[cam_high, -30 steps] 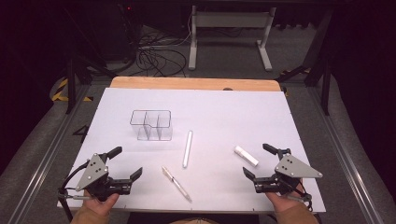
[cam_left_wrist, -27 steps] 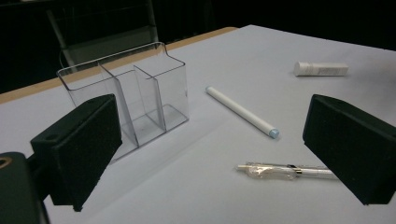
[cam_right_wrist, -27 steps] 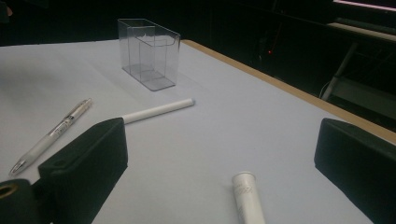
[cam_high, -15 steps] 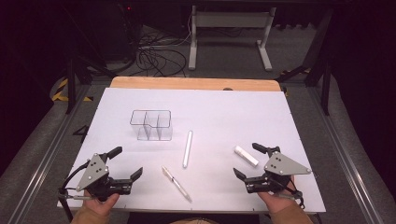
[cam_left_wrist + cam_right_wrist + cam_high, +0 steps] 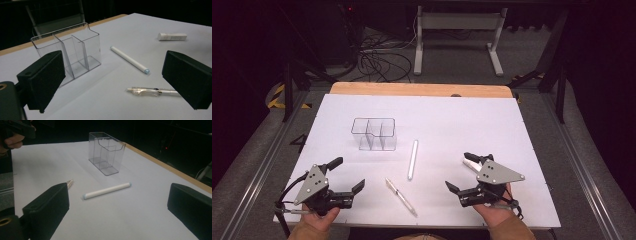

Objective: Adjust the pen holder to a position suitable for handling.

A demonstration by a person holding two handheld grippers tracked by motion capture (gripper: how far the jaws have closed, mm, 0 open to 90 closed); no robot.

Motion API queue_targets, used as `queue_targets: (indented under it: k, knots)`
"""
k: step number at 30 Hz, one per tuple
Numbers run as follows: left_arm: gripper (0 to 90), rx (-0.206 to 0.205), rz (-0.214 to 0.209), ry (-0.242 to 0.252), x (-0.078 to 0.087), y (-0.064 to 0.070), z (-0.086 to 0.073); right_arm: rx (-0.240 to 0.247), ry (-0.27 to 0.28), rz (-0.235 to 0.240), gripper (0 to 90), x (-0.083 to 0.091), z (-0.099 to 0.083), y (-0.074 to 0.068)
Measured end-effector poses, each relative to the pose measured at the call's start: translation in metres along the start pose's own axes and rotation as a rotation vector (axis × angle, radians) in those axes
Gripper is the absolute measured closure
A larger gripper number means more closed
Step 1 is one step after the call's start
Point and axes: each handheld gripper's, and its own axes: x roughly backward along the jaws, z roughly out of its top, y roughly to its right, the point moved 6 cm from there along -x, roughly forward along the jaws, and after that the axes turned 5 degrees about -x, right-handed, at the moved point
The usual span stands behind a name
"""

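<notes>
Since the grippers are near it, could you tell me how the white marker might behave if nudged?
The white marker looks round and smooth, so it would probably roll sideways. It seems stiff and likely light. Its slick barrel may slip between the jaws.

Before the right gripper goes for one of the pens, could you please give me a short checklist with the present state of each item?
1. Right gripper jaws open and holding nothing: ok.
2. Left gripper open and holding nothing: ok.
3. White pen lies flat on the table, apart from the other things: ok.
4. Clear pen lies flat, apart from the white pen: ok.
5. Clear organizer upright, compartments empty: ok.
6. Small white tube beside the right gripper, whether they touch: cannot tell.
</notes>
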Motion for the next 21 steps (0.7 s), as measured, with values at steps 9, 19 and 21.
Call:
queue_targets:
  k: [9, 19, 21]
  knots:
    - [5.4, 0.003, -0.002, 0.002, -0.001, 0.0, 0.0, 0.002, -0.005, 0.036, 4.2, -0.012, 0.005, -0.01]
    - [5.5, -0.001, 0.003, -0.001, -0.001, 0.0, 0.0, -0.036, -0.001, 0.067, 6.8, -0.015, 0.005, -0.016]
    - [5.6, 0.0, 0.004, -0.001, -0.001, 0.0, -0.001, -0.037, 0.004, 0.066, 7.9, -0.014, 0.005, -0.017]
